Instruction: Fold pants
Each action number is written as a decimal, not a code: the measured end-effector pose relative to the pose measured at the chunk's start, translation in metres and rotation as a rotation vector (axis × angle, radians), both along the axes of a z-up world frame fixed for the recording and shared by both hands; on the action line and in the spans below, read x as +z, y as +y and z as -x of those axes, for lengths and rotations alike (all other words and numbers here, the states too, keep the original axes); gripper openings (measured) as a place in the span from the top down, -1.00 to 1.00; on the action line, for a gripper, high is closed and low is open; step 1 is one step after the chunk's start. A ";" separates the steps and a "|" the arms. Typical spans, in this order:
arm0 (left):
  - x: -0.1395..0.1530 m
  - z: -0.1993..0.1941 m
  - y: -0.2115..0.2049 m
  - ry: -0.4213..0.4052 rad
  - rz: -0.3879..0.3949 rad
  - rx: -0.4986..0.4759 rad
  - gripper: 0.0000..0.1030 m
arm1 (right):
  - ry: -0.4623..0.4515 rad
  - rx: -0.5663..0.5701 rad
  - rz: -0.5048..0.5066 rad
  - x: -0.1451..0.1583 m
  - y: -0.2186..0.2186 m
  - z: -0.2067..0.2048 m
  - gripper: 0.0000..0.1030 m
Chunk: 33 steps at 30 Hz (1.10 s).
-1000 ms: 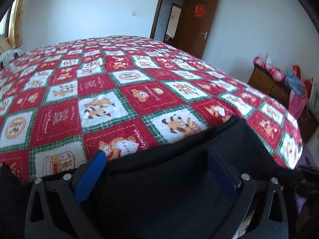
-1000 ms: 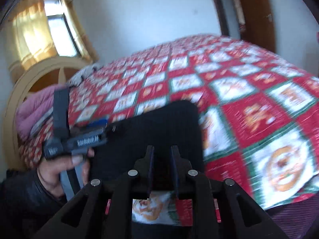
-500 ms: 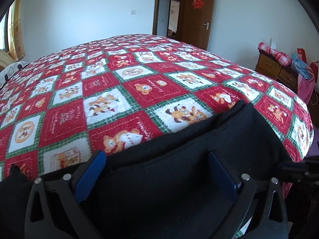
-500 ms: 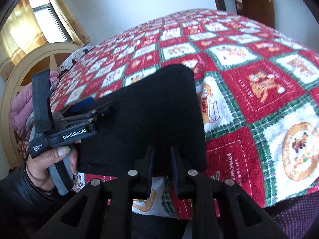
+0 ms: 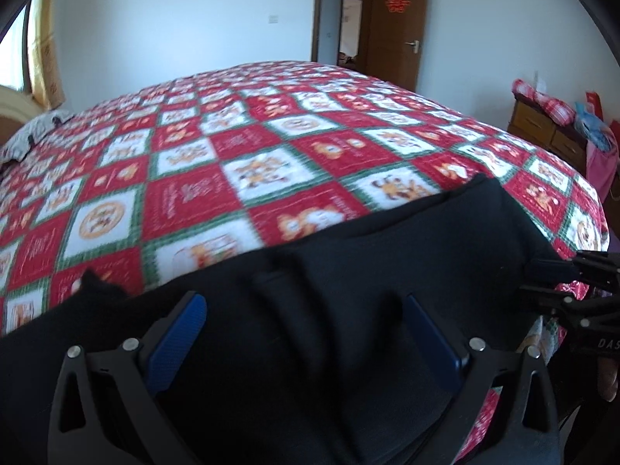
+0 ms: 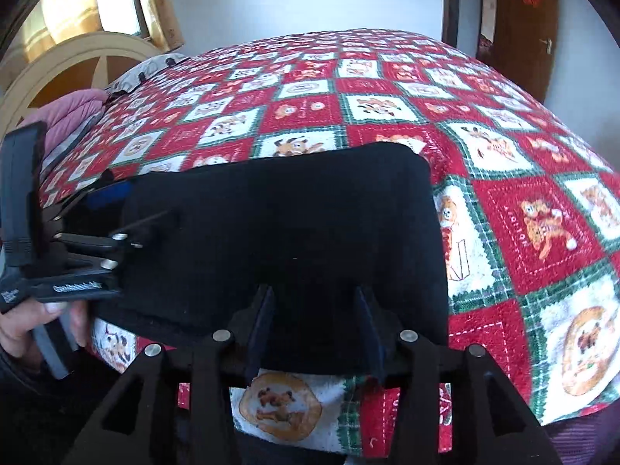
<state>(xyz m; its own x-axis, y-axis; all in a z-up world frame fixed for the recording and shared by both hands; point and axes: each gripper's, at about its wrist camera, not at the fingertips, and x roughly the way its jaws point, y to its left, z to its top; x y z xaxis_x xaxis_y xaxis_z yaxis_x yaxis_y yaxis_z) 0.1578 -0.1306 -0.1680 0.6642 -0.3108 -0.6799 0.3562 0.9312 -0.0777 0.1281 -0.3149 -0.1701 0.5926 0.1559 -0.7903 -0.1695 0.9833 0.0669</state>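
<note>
Left wrist view: the pants [image 5: 387,271], black and folded, lie on the bed [image 5: 232,178] at its near edge, right under and ahead of my left gripper [image 5: 306,333]. Its blue pads [image 5: 176,339] stand wide apart w/ the cloth bunched between them; pads don't look pressed on it, so nothing clamped. A raised fold sits btwn the fingers. My right gripper [image 5: 550,279] shows at the right edge, at the pants' right end. Picture is a bit blurred.

Right wrist view: the pants [image 6: 286,240] lie as a dark rectangle on the quilt, near edge hanging just over the bed [image 6: 503,162] side. My right gripper [image 6: 316,310] sits at that near edge, jaws partway apart and opening; cloth edge is btwn them but the pads aren't squeezing it. At left, my left hand [image 6: 27,333] holds the left gripper [image 6: 116,201] at the pants' left end, one blue pad showing above the cloth. Can't tell from here if it touches the fabric.
</note>
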 end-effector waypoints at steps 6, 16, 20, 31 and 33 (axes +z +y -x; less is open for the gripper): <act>0.022 0.017 0.059 -0.041 -0.026 0.061 -1.00 | -0.077 -0.009 -0.003 0.024 0.001 0.013 0.12; 0.017 0.071 0.274 0.007 -0.063 0.425 -1.00 | -0.189 0.192 0.032 0.052 0.078 0.030 0.12; -0.008 0.090 0.329 0.080 0.161 0.529 -0.97 | -0.199 0.239 0.036 0.044 0.102 0.029 0.12; -0.032 0.078 0.310 0.112 0.275 0.464 -0.47 | -0.197 0.276 0.074 0.016 0.126 0.027 0.12; -0.031 0.080 0.303 0.114 0.274 0.452 -0.32 | -0.184 0.268 0.071 0.012 0.122 0.026 0.12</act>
<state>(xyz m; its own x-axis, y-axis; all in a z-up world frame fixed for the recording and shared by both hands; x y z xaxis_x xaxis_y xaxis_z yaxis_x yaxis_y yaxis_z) 0.0779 0.1728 -0.1992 0.6998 -0.1871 -0.6894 -0.1003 0.9298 -0.3542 0.1023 -0.1931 -0.1585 0.6721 0.2737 -0.6880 -0.4254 0.9033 -0.0563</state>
